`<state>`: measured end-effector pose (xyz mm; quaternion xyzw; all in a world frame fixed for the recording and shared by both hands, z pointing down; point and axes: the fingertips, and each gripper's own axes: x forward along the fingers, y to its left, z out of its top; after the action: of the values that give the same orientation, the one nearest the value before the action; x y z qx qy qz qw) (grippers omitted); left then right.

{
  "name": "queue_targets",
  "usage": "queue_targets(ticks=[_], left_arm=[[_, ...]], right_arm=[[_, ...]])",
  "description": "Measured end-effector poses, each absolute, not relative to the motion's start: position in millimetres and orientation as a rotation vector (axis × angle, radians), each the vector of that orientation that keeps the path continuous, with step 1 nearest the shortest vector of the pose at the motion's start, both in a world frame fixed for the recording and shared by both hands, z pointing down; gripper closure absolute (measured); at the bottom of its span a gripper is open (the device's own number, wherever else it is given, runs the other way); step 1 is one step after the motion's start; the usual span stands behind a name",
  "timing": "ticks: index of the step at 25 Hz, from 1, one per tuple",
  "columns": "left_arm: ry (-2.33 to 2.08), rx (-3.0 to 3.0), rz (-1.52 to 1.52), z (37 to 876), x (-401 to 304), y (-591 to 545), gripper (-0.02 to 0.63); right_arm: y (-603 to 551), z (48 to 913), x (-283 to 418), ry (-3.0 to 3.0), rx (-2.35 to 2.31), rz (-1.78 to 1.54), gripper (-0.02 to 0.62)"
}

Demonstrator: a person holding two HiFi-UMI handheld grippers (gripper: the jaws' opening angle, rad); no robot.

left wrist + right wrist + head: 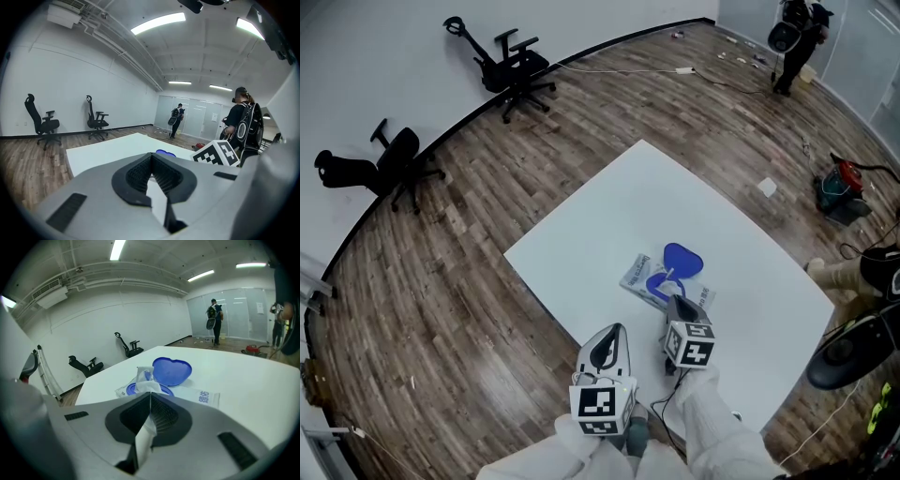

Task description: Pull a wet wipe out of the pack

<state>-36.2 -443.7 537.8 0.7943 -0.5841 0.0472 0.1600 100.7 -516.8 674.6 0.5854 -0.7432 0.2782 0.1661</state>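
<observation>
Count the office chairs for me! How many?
2. One office chair by the curved wall up top, the second office chair farther left along it. Others may be hidden.

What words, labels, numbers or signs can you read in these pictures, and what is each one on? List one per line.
"德佑" (probably; blue, lying sideways): on the white end of the wet wipe pack.
Other print on the pack: too small to read.
Marker cubes: black-and-white patterns only, no words.
White sheet on the far glass wall: too small to read.
</observation>
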Motion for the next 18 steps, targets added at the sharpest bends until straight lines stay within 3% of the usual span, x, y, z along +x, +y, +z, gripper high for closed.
queue_targets(ticks=[18], left_arm=[[-1.706, 2.288, 0.084, 516.6, -42.8, -438.4, 0.606]], right_arm=[[-524.8, 627.5, 99.7, -2.181, 1.695, 0.713, 0.584]])
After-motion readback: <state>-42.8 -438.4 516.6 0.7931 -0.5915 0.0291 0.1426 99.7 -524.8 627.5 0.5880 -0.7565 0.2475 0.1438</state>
